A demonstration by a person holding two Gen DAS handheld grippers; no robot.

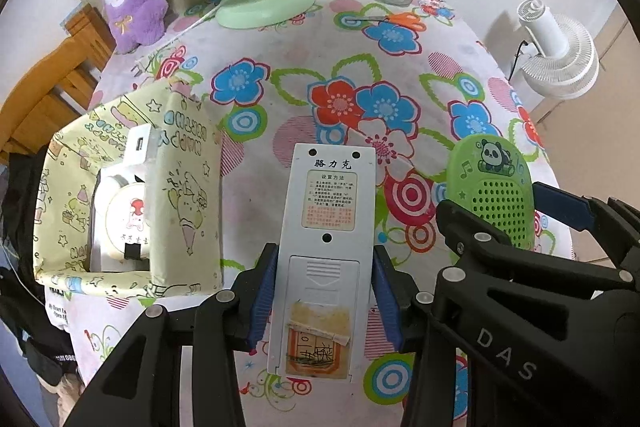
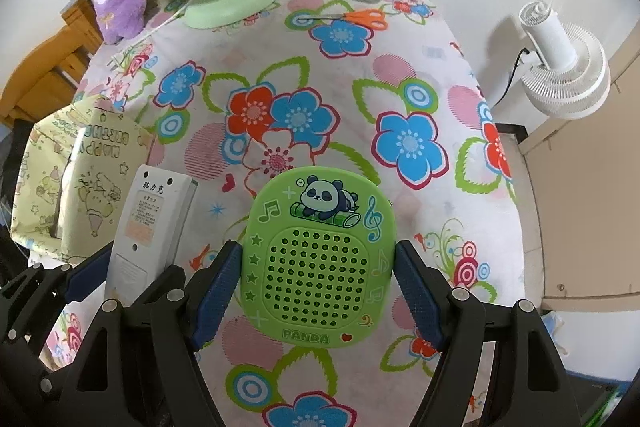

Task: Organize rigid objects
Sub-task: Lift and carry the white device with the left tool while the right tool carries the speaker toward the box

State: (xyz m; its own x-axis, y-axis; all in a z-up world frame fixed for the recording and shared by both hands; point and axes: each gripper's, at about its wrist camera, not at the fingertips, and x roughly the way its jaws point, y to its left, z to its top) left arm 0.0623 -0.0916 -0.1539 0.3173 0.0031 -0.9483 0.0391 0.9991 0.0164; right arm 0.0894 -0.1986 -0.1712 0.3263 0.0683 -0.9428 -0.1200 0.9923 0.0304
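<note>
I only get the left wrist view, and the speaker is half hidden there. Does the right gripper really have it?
Observer: Yes. The right gripper has a pad pressed on each side edge of the speaker.
Operator: Where along it does it grip?
Observer: About halfway up, level with the grille. The panda end points away from the gripper.
Operator: Is anything at its near end?
Observer: No. That end, printed PANDA, shows whole, with only tablecloth behind it.
</note>
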